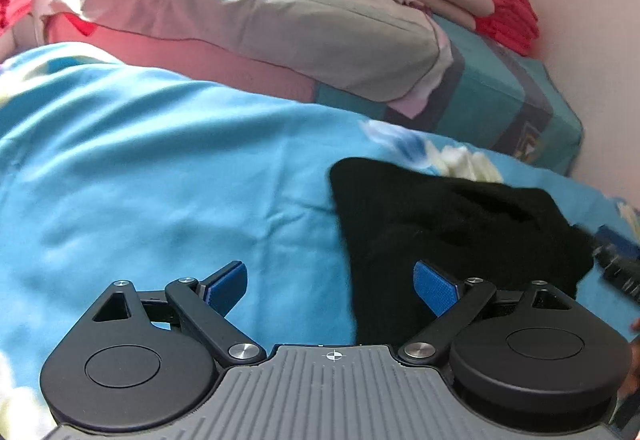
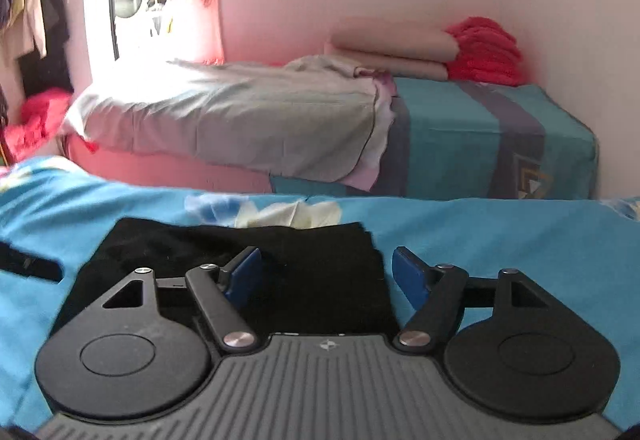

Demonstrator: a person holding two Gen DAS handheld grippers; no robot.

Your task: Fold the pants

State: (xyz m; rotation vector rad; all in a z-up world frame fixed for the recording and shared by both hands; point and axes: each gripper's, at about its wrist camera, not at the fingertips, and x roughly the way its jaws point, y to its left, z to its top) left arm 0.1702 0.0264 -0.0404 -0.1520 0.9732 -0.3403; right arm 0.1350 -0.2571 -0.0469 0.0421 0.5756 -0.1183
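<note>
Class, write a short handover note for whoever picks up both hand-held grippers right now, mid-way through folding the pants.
Left hand-held gripper: open, empty, over the blue bedspread just left of the pants.
Right hand-held gripper: open, nothing gripped, above the pants' right edge.
Pants: black, lying on the bedspread as a compact folded bundle, neither gripper holding them.
Done: looks folded at least once and released.
Left: check whether another fold is needed; straighten the uneven edges if so.
</note>
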